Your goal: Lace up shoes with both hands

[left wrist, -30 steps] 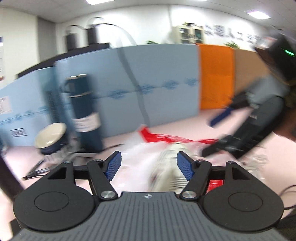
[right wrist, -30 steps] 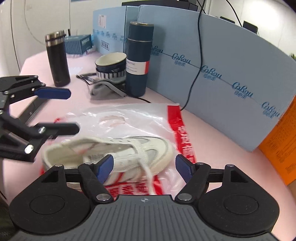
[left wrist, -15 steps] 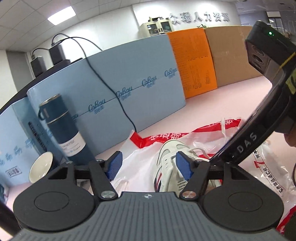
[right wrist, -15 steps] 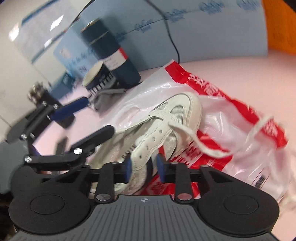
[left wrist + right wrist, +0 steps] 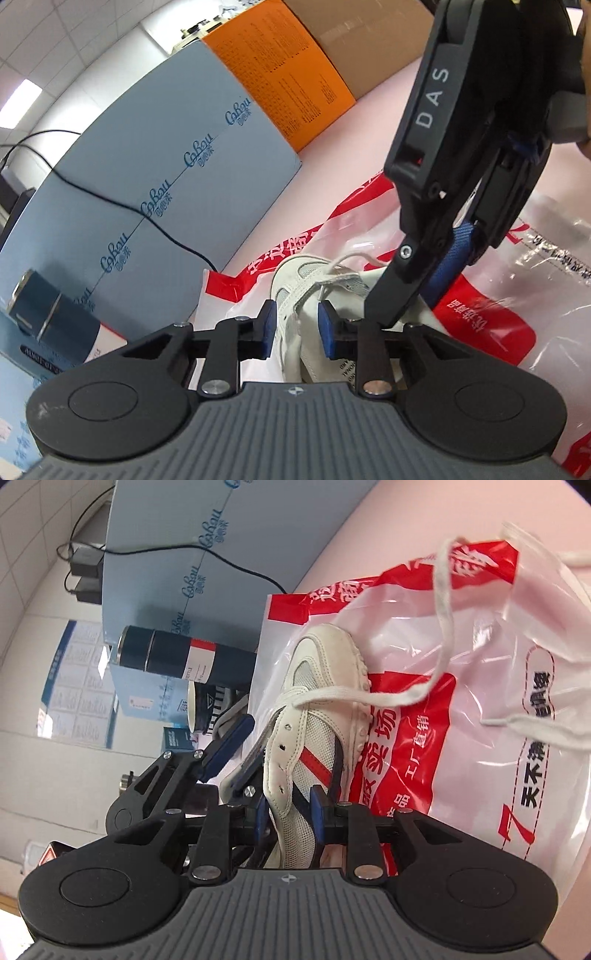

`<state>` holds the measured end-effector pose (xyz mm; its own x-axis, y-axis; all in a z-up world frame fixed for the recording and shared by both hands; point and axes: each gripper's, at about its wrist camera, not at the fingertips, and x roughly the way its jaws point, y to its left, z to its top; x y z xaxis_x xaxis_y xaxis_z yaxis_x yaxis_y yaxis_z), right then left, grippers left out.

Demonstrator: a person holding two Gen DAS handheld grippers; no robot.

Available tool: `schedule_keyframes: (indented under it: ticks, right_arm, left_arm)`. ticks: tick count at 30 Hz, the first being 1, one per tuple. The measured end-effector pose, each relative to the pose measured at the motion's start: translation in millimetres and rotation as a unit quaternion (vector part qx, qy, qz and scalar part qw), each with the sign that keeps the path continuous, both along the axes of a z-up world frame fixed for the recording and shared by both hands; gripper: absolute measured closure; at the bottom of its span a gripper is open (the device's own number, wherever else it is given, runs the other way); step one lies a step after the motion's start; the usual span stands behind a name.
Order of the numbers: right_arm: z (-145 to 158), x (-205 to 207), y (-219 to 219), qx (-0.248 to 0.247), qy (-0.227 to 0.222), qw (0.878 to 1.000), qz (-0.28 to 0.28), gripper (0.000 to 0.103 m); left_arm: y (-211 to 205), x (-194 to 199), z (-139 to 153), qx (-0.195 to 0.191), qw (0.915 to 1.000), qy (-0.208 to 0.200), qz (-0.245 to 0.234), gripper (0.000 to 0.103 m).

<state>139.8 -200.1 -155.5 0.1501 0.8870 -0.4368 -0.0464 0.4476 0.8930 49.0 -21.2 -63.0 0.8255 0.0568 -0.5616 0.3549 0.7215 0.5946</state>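
Now shoe clamped between jaws of both grippers

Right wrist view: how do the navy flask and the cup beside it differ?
The flask is tall and lidded; the cup is short and open, pale inside. The flask bears a white-and-red label; the cup has white stripes. Both are dark blue and stand side by side.

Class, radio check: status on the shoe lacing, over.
Left claw just closed onto shoe upper. Right claw shut on it too. Lace loose across plastic bag.
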Motion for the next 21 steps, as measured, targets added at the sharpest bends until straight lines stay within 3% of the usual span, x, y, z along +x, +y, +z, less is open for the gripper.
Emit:
schedule_keyframes:
  ticks: [4, 8, 14, 17, 18, 20, 21]
  right_arm:
    - [-11, 1, -8, 0.030, 0.037, 0.999, -0.018, 0.080]
    - [-21, 1, -14, 0.054, 0.066, 0.996, -0.034, 0.080]
    - [-27, 2, -16, 0.071, 0.086, 0.993, -0.039, 0.078]
    - [-27, 2, -17, 0.072, 0.085, 0.993, -0.040, 0.078]
    - [-27, 2, -18, 0.073, 0.085, 0.993, -0.041, 0.078]
    - [-27, 1, -18, 0.075, 0.084, 0.993, -0.041, 0.076]
    - [-27, 1, -17, 0.076, 0.083, 0.993, -0.040, 0.075]
  left_arm:
    - [-4, 1, -1, 0.042, 0.9980, 0.011, -0.046, 0.082]
    - [1, 0, 0, 0.044, 0.9934, 0.029, -0.102, 0.082]
    - [-1, 10, -8, 0.059, 0.9911, 0.037, -0.113, 0.076]
    - [-2, 14, -10, 0.071, 0.9913, 0.027, -0.107, 0.068]
    - [-3, 13, -11, 0.071, 0.9917, 0.025, -0.104, 0.071]
    - [-3, 13, -13, 0.070, 0.9924, 0.023, -0.098, 0.090]
    - [-4, 14, -13, 0.065, 0.9931, 0.025, -0.094, 0.092]
